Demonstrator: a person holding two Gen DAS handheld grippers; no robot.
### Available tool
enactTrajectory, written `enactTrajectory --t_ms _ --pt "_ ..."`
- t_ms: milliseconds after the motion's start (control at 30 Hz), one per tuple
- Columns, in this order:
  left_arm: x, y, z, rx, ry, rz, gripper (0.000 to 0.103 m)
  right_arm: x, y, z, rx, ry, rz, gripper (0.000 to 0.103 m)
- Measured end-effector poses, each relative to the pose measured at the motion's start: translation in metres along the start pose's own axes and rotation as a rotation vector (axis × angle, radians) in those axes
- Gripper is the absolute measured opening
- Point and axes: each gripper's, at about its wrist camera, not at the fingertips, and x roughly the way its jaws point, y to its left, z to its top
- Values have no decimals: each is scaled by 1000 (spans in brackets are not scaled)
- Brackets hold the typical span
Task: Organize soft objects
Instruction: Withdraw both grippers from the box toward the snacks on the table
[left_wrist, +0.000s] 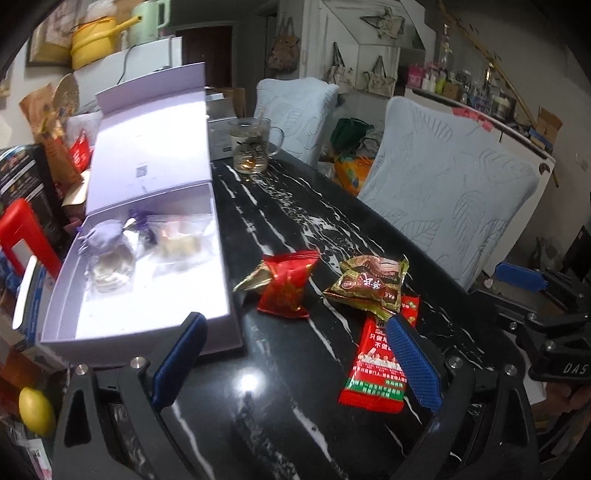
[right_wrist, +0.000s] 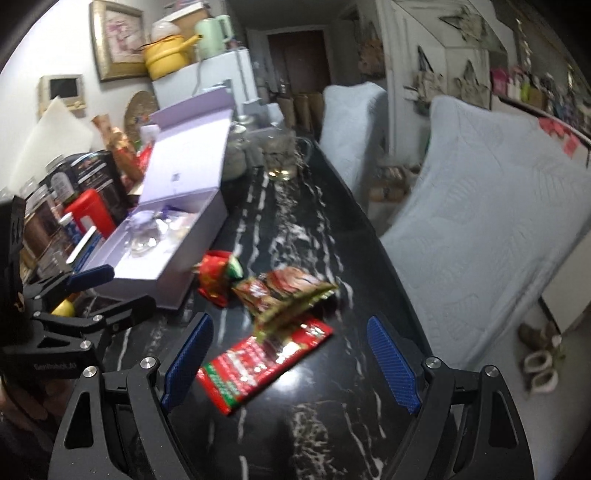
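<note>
A: What fills most of the left wrist view?

B: A black table (left_wrist: 280, 221) with white veins runs from the bottom edge up to the middle. Two chairs (left_wrist: 454, 184) in pale blue quilted covers stand along its right side.

A: And the next biggest thing?

B: A lilac box (left_wrist: 147, 325) at the left of the frame, lid standing up behind it. Inside lie a small lilac pouch (left_wrist: 103, 236) and clear bags (left_wrist: 184, 243) with pale contents. In the right wrist view the same box (right_wrist: 199, 218) sits left of centre.

A: Where are the snack packets?

B: On the table, right of the box and apart from it. A red packet (left_wrist: 286, 286) lies nearest the box, a gold-brown packet (left_wrist: 373, 284) right of it, and a flat red-and-green packet (left_wrist: 373, 369) below, its top edge under the gold-brown one. A glass mug (left_wrist: 253, 146) stands in the upper middle.

A: The claws?

B: The left gripper (left_wrist: 295, 354) has its blue pads wide apart over bare table, nothing between them; the right pad overlaps the flat packet's edge in the picture. The right gripper (right_wrist: 291, 354) is also spread wide. The flat red-and-green packet (right_wrist: 258, 362) appears between its pads, nearer the left one, but neither pad presses it. That view is blurred.
</note>
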Motion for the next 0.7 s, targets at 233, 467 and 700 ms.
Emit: enactTrajectory --t_ms 233,467,700 --pt "32 -9 11 38 -4 42 93 8 -25 -5 51 4 -23 86" --pt "71 -8 15 33 64 50 81 19 -37 -1 84 16 -35 87" --pt "89 -11 22 54 96 109 73 25 -40 1 89 17 -35 87"
